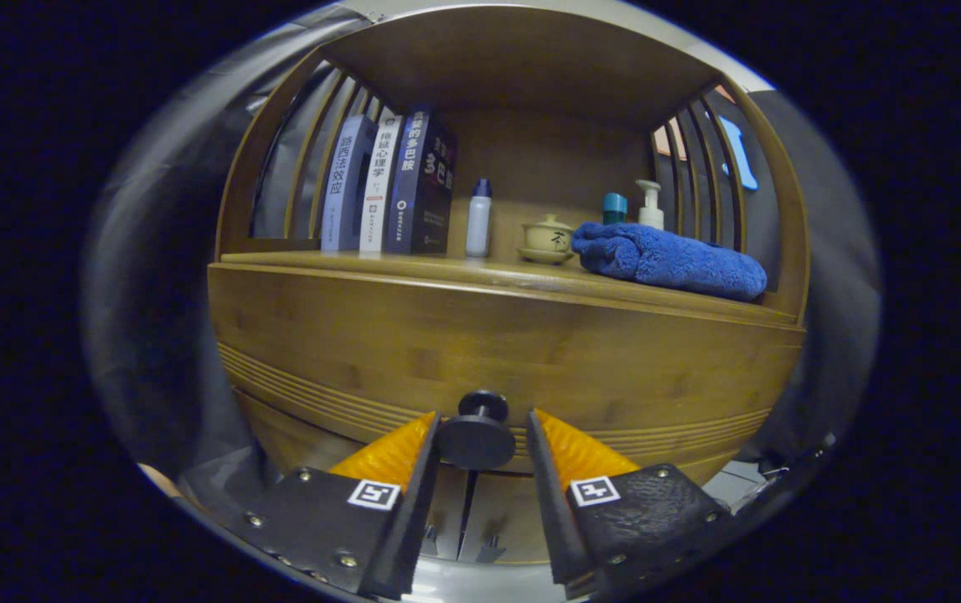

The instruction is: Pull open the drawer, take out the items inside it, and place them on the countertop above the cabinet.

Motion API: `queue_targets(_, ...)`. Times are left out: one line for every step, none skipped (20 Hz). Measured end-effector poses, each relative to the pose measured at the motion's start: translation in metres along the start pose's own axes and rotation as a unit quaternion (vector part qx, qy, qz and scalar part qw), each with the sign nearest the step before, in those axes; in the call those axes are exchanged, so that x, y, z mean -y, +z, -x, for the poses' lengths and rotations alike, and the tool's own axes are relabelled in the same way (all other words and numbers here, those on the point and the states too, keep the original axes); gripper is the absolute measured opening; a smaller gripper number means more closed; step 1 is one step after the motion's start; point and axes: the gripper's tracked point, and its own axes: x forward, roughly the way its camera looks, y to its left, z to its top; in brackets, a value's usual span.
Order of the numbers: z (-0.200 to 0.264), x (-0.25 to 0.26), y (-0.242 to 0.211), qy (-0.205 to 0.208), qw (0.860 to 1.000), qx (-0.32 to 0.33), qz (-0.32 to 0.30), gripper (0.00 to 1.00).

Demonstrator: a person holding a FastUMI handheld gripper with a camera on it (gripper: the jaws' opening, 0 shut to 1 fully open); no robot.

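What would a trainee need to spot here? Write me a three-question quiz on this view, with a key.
1. True or false: the gripper is already clamped on the drawer knob.
2. What lies at the right end of the countertop? A) a folded blue towel B) a stack of plates C) a kettle
3. Fill in: the small white bottle stands between the books and the lidded ____.

Key
1. False. The knob sits between the fingers, but a gap shows on each side, so the gripper is open.
2. A, the blue towel.
3. Teacup, on its saucer.
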Motion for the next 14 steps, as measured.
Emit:
queue_targets(0.002, -0.006, 0.002, 0.013, 1.000, 0.002, -0.005, 0.54)
queue_targets(-0.003, -0.004, -0.002, 0.007, 1.000, -0.004, -0.006, 0.49)
queue_targets(-0.001, -0.004, 0.000, 0.007, 1.000, -0.005, -0.007, 0.44)
queue_targets(-0.001, -0.004, -0.001, 0.007, 1.000, -0.008, -0.011, 0.44)
queue_targets(0.000, -0.005, 0.000, 0.009, 1.000, -0.010, -0.016, 0.44)
queue_targets(0.001, -0.005, -0.002, 0.011, 1.000, -0.014, -0.020, 0.44)
queue_targets(0.002, -0.006, 0.001, 0.012, 0.999, -0.013, -0.029, 0.38)
queue_targets(0.000, -0.006, -0.002, 0.009, 0.999, -0.021, -0.035, 0.38)
queue_targets(0.003, -0.005, -0.003, 0.004, 0.999, -0.025, -0.040, 0.38)
queue_targets(0.002, -0.004, -0.003, 0.000, 0.999, -0.030, -0.046, 0.38)
queue_targets(0.001, -0.005, -0.004, -0.001, 0.998, -0.032, -0.053, 0.38)
queue_targets(0.002, -0.006, -0.005, 0.001, 0.997, -0.034, -0.062, 0.38)
queue_targets(0.002, -0.007, -0.006, 0.005, 0.997, -0.036, -0.073, 0.38)
queue_targets(0.001, -0.008, -0.010, 0.008, 0.995, -0.043, -0.084, 0.38)
